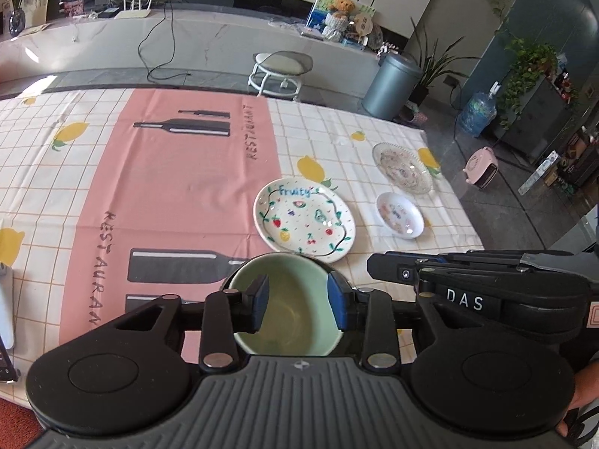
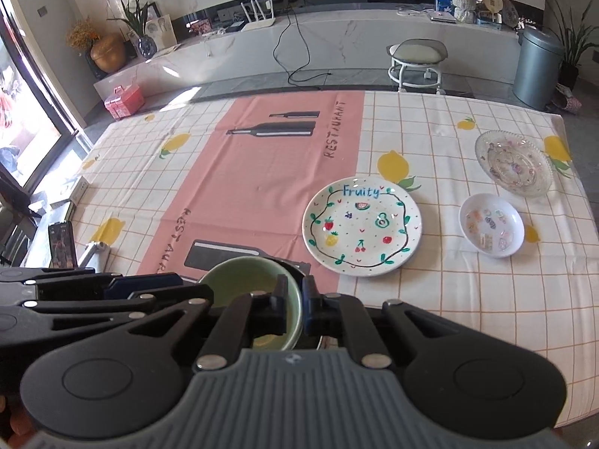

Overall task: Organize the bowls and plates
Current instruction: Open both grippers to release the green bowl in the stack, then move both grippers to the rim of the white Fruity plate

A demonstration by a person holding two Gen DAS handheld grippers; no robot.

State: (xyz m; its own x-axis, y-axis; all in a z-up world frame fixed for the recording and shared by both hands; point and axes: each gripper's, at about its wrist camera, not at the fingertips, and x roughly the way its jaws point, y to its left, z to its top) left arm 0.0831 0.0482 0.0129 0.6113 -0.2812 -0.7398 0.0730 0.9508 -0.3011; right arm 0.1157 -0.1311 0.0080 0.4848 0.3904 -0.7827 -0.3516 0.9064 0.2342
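A living room with a marble ledge and a stool lies behind the worktop (image 2: 468, 299), which is covered by a checked, lemon-printed cloth with a pink strip. At its near edge sits the green bowl (image 1: 288, 307), apparently nested inside a darker bowl whose rim shows around it. The right claw (image 2: 294, 305) is pressed together on the green bowl's right wall, one finger inside and one outside, pinching the rim. The left claw (image 1: 297, 301) stands spread, one pad over the bowl's hollow and the other at its right rim, neither plainly pressing. A one-sided pinch on a glazed wall is the main risk: if the bowl is lifted it could tilt, slip out, and drop onto the dark bowl beneath or off the close worktop edge. It might also drag the dark bowl along if the two stick. The two claws sit crowded together, so one could knock the other. Just beyond, the Fruity plate (image 2: 361, 226) lies near enough to be clipped on a forward carry; the small white dish (image 2: 491, 224) and glass plate (image 2: 513, 162) lie further right.
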